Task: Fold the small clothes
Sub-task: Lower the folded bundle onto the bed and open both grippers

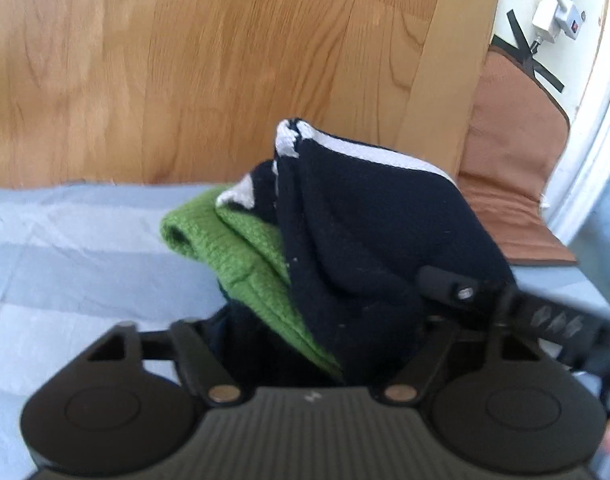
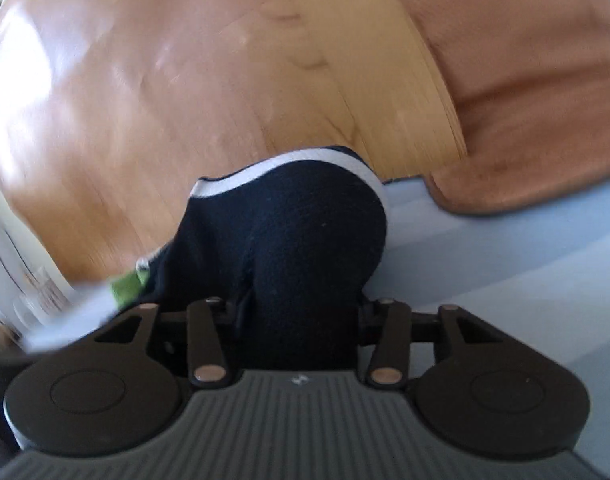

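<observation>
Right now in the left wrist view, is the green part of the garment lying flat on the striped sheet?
No. The green part hangs bunched with the navy knit above the striped sheet.

Left gripper (image 1: 317, 344) has its fingers closed on bunched fabric, pointing toward 12 o'clock. Right gripper (image 2: 301, 320) likewise clamps cloth; its finger (image 1: 445, 284) shows at 4 o'clock.

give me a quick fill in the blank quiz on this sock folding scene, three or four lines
1. The dark sock has a band of ____ along its cuff.
2. Beside the dark sock lies a knitted piece coloured ____.
3. Beyond the pale blue striped cloth, the floor is made of ____.
4. In the left wrist view, the right gripper touches the ____ sock.

Missing words: white; green; wood; dark
</observation>
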### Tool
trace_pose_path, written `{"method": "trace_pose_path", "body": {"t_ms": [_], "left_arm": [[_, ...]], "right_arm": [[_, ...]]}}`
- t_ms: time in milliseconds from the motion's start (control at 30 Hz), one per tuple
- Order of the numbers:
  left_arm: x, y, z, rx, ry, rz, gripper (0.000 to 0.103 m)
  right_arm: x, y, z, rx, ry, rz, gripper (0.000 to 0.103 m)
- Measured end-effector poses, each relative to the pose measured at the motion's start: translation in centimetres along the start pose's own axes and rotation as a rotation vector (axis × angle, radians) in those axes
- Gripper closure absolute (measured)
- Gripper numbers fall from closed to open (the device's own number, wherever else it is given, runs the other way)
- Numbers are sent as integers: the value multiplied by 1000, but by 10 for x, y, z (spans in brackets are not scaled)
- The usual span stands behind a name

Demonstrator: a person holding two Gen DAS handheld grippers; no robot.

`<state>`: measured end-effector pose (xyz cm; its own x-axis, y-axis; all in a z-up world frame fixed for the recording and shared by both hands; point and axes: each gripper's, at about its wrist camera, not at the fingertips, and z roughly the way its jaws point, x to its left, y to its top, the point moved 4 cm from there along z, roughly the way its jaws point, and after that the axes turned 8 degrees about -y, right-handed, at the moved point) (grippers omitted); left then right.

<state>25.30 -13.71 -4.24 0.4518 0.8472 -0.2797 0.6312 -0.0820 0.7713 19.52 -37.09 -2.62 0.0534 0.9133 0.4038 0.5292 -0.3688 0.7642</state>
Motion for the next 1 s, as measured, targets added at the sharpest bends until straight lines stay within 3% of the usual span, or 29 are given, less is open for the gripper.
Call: {"method": "trace_pose_path", "body": {"t_ms": [133, 300, 633, 767, 1000], "left_arm": [[-4, -3, -1, -15, 56, 15, 12], [-8, -10, -21, -42, 125, 10, 7], [-14, -57, -80, -57, 188, -3, 7], [-17, -73, -91, -23, 221, 0, 7], [-19, -90, -113, -52, 242, 10, 7]], "right_arm": [[5, -4, -3, 13, -4, 0, 39], [7, -9, -12, -7, -45, -24, 21], [6, -48, -74, -45, -150, -59, 20], [2, -70, -95, -36, -189, -49, 20], [11, -96, -121, -61, -223, -117, 19]]}}
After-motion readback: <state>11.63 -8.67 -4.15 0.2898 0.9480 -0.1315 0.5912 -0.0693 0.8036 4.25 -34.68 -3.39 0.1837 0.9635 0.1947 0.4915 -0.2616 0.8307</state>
